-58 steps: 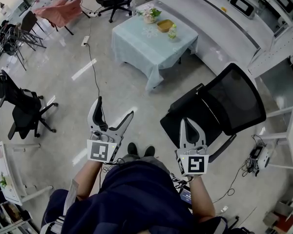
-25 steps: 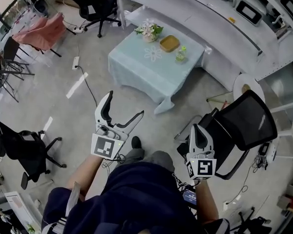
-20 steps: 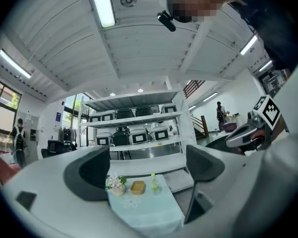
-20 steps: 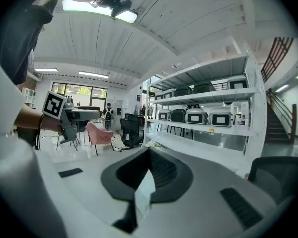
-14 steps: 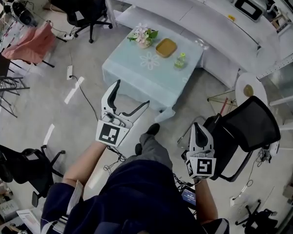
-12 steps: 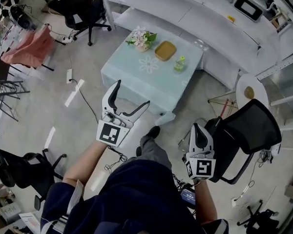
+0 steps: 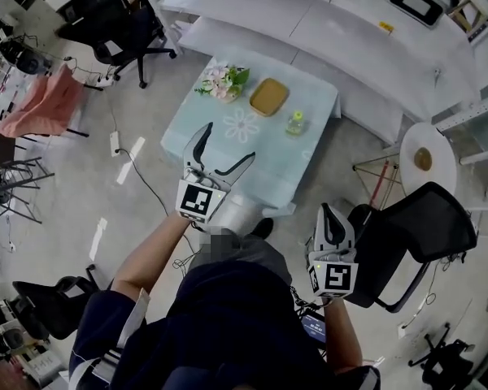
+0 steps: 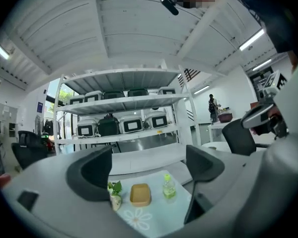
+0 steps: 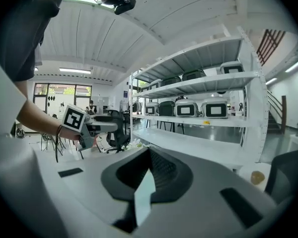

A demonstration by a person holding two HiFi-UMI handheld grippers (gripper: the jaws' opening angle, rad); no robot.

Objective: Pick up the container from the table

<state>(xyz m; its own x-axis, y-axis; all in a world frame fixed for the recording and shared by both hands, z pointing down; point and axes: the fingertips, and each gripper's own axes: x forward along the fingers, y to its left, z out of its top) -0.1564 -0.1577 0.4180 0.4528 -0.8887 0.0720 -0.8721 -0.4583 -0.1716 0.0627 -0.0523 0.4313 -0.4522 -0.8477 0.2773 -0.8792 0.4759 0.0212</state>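
A tan, shallow container (image 7: pixel 268 96) sits on the low table with a pale blue cloth (image 7: pixel 215 132), between a flower pot (image 7: pixel 221 81) and a small green bottle (image 7: pixel 294 123). My left gripper (image 7: pixel 228 145) is open and empty, held over the table's near part, short of the container. In the left gripper view the container (image 8: pixel 140 194) shows between the open jaws, with the bottle (image 8: pixel 169 187) to its right. My right gripper (image 7: pixel 330 211) is shut with nothing in it, low at my right side beside a chair, far from the table.
A black office chair (image 7: pixel 415 234) stands close to my right gripper, and a round white side table (image 7: pixel 427 159) is behind it. A long white counter (image 7: pixel 309 23) runs behind the table. More chairs (image 7: pixel 114 31) and a floor cable (image 7: pixel 138 177) are at the left.
The person has walked up to the table, which now lies right ahead. The left gripper moved forward over the table's near part, still open. The right gripper stayed low and shut.
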